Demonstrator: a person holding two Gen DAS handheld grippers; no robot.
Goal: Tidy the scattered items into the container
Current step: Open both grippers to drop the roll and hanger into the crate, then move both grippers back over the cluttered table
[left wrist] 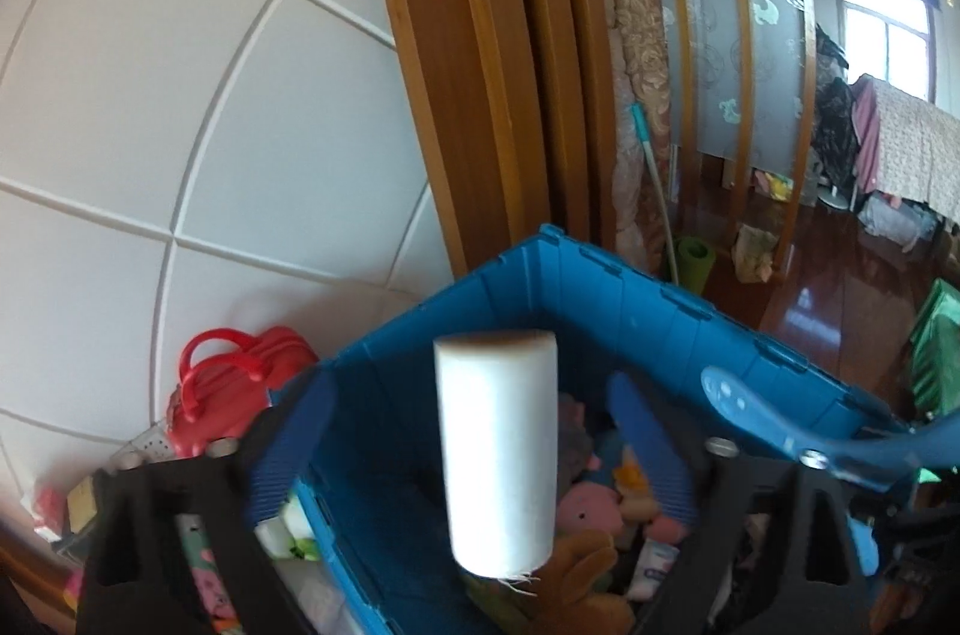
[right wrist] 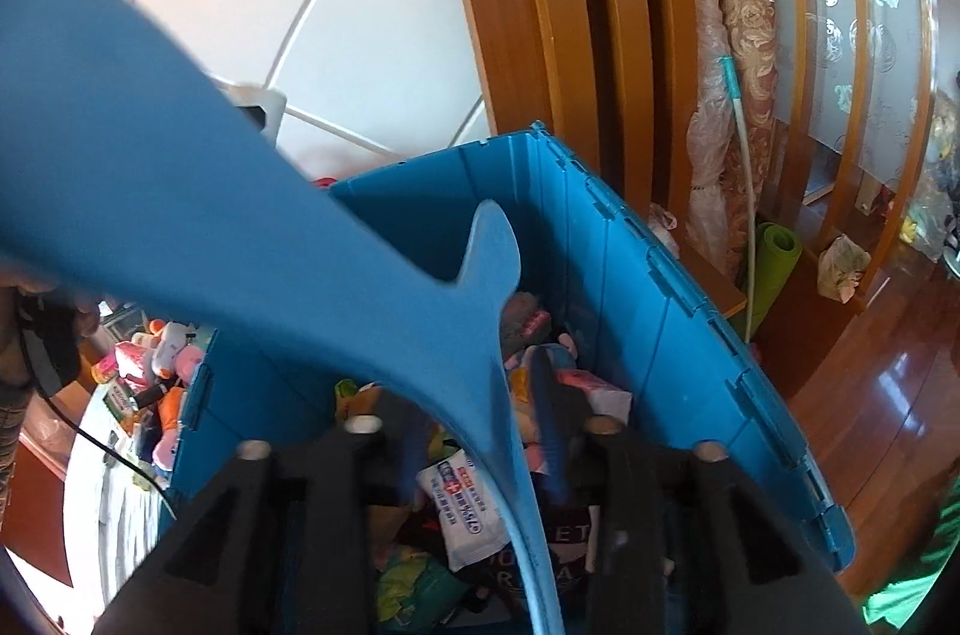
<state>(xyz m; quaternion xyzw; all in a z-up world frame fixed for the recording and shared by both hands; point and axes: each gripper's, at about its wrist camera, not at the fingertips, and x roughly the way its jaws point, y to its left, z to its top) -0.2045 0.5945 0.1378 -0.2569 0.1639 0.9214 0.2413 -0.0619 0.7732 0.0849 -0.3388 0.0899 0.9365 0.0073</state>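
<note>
Left gripper [left wrist: 474, 455] wide open, white roll [left wrist: 495, 452] between its fingers, apparently untouched, above blue crate [left wrist: 660, 311]. Right gripper [right wrist: 480, 431] pinches blue shoehorn [right wrist: 252, 239], poised over crate for drop.

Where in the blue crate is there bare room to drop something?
Bare blue shows inside the crate, along its left wall, left of the white cylinder. Plush toys and packets crowd the middle and right. Outside that wall, tabletop clutter is packed. The blue plastic piece in the right gripper hangs over the middle.
</note>
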